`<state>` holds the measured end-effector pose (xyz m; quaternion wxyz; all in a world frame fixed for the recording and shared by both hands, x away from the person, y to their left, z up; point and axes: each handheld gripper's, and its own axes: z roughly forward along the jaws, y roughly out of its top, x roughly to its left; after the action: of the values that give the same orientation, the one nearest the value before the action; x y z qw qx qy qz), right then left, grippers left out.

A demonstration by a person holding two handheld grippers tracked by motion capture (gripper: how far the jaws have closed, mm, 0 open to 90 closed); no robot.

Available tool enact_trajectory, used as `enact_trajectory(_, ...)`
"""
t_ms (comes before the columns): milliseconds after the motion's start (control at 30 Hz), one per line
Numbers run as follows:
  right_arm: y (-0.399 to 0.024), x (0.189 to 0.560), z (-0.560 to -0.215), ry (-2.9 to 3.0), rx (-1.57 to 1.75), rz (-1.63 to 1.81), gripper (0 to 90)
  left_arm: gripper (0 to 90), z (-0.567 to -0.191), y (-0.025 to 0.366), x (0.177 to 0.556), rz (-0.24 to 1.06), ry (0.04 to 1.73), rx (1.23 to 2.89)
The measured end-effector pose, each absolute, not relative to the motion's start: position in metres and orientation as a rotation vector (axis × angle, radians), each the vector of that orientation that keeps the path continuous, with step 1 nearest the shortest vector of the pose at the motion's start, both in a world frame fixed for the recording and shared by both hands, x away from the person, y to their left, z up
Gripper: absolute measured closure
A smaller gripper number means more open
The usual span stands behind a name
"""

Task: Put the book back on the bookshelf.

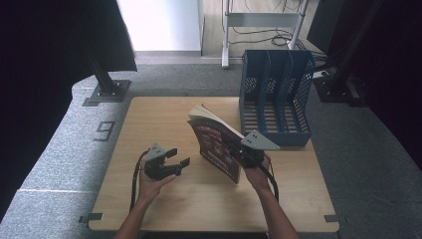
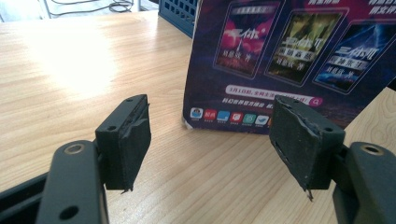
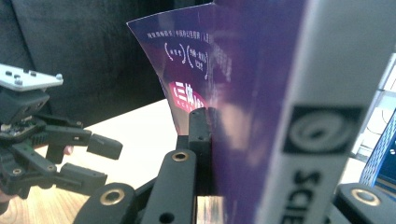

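A purple-covered paperback book (image 1: 216,144) stands upright near the middle of the wooden table (image 1: 159,114), its lower edge on the tabletop and its pages fanning at the top. My right gripper (image 1: 238,152) is shut on the book, near its spine. In the right gripper view the book (image 3: 261,93) is clamped between the jaws of that gripper (image 3: 219,154). My left gripper (image 1: 178,158) hovers just left of the book, open and holding nothing. In the left gripper view its pads (image 2: 133,140) frame the back cover (image 2: 280,56) a short way ahead, apart from it.
A blue mesh file organizer (image 1: 276,94) with several slots stands at the table's back right, right behind the book. Bare tabletop lies to the left and front. Grey carpet surrounds the table, with black stand bases (image 1: 107,89) beyond its far corners.
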<state>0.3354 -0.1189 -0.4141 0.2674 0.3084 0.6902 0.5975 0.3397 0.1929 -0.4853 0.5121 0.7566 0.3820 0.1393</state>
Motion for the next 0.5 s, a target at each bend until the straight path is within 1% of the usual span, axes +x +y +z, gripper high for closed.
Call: enact_trajectory(500,-0.1215,0.3355,-0.4074,1.824,0.842,1.604,81.7,28.7,-0.4937,0.1958,0.3372,0.323,0.936,1.833)
